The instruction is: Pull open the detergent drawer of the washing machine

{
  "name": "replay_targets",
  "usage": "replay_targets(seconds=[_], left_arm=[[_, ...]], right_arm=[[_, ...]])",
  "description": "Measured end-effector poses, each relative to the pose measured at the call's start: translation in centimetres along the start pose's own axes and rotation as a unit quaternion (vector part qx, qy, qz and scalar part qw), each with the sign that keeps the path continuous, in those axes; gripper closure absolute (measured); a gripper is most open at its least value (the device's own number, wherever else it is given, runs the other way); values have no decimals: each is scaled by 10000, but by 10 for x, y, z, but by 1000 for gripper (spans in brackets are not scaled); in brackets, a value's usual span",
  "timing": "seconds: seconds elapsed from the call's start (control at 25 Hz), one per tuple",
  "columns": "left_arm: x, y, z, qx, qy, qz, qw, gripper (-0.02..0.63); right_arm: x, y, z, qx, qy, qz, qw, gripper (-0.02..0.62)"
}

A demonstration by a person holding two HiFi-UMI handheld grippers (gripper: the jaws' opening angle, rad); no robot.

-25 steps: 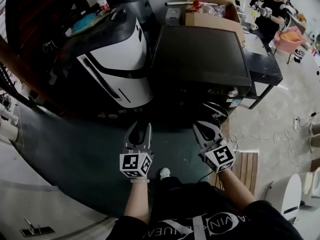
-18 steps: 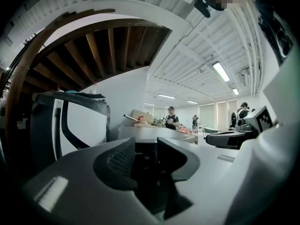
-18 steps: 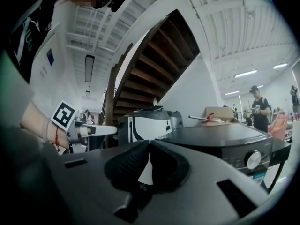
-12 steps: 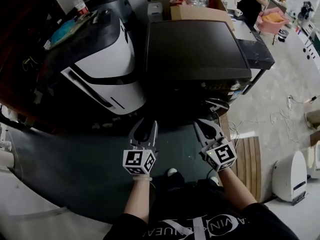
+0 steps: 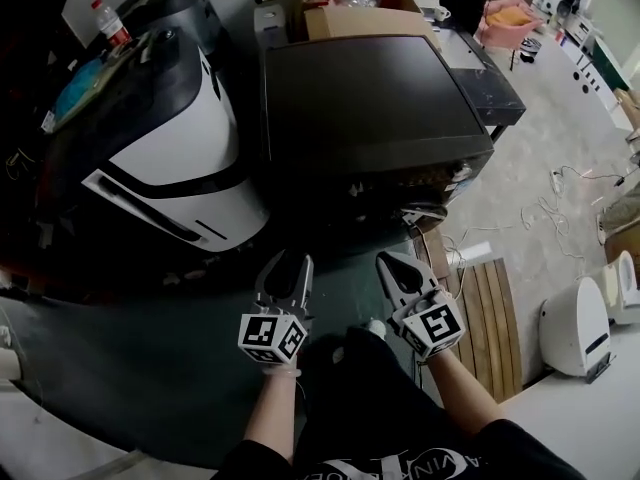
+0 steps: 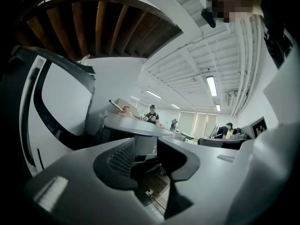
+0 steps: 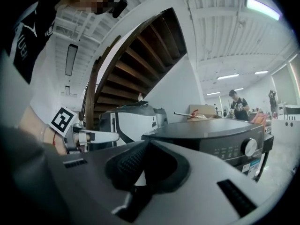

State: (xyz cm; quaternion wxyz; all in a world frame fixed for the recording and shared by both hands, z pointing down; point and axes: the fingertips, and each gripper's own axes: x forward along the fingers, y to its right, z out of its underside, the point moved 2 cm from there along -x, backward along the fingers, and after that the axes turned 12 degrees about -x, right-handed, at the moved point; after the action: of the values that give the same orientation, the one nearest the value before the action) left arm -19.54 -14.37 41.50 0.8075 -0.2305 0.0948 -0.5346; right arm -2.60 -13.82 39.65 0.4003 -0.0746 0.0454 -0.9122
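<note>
The dark grey washing machine stands straight ahead, and its top fills the middle of the head view. Its front panel with a round knob shows in the right gripper view; I cannot make out the detergent drawer. My left gripper hangs short of the machine's front with open, empty jaws, and the machine shows through their gap. My right gripper is beside it at about the same distance. Its tips meet with nothing between them. Neither gripper touches the machine.
A big white-and-black appliance stands close on the machine's left, with a plastic bottle on it. A cardboard box sits behind the machine and a dark table to its right. Wooden slats, cables and a white device lie on the floor.
Both grippers have sunk a little and stay side by side in front of the machine. The head view has swung, so the machine sits further left. The jaws look unchanged.
</note>
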Motion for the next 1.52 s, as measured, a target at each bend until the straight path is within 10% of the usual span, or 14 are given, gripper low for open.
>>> replay_targets(seconds=[0.8,1.52], left_arm=[[117,-65,79,-1187,-347,389,9916,457],[159,-90,89,-2775,231,883,9564,443]], right_arm=[[93,32,93,280,-388,9,9989,583],[117,23,128,367,-580,-179,9975,583]])
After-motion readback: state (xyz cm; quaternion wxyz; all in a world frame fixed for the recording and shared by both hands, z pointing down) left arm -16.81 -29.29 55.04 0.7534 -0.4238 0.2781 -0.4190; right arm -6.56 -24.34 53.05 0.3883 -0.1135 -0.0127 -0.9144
